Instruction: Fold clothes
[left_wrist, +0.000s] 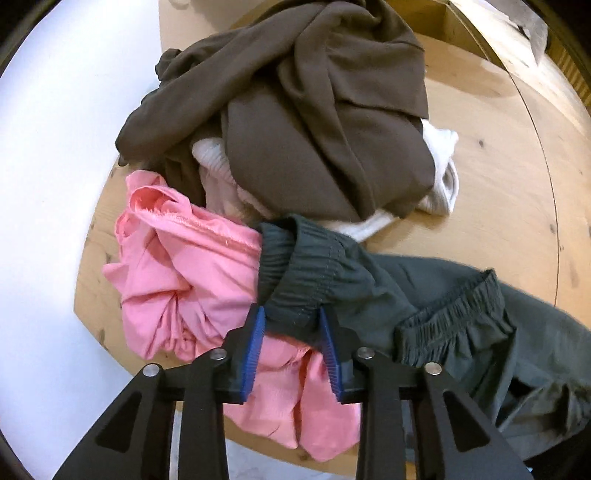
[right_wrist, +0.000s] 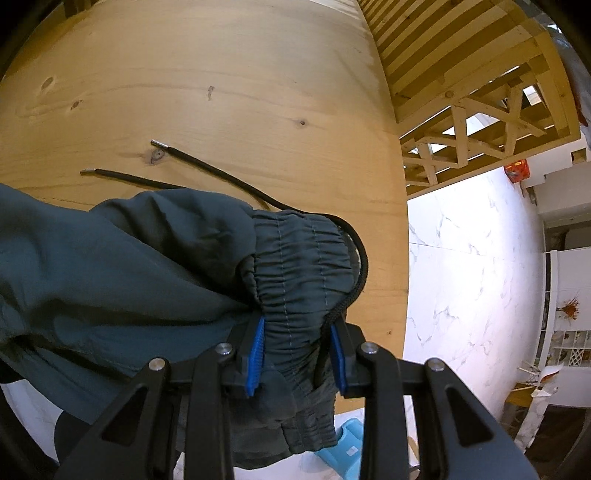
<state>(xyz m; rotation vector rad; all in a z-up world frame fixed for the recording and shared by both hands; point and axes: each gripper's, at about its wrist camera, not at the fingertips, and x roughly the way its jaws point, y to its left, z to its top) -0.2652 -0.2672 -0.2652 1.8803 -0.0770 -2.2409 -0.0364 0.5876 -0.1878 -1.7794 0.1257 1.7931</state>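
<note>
Garments occupy the light wooden tabletop in a loose heap, and both grippers are engaged on one item. Left gripper: jaws clenched on the gathered elastic waistband of the dark grey-green drawstring trousers, the blue ribbed pads pressing the bunched fabric from either side. The trousers lie at the near edge of the tabletop, trailing off to the right of this gripper, with a second stretch of gathered waistband visible further right. Directly beneath and to the left of the held waistband sits a crumpled pink cotton garment, touching the trousers and partly overhanging the near edge. Behind both lies a large rumpled brown fleece garment, piled on top of a white ribbed knit garment which shows only at its edges. Right gripper: jaws likewise clamped on the waistband of the same trousers, at a section where a black cord drawstring emerges; one strand loops down past the right-hand pad. The drawstring's two metal-tipped ends lie flat on bare wood beyond the trousers, apart from each other. From this side the trouser fabric spreads away to the left and hangs below the near edge. White marble-patterned floor is visible beyond the tabletop edge, and a slatted wooden frame stands beyond its far right corner.
</note>
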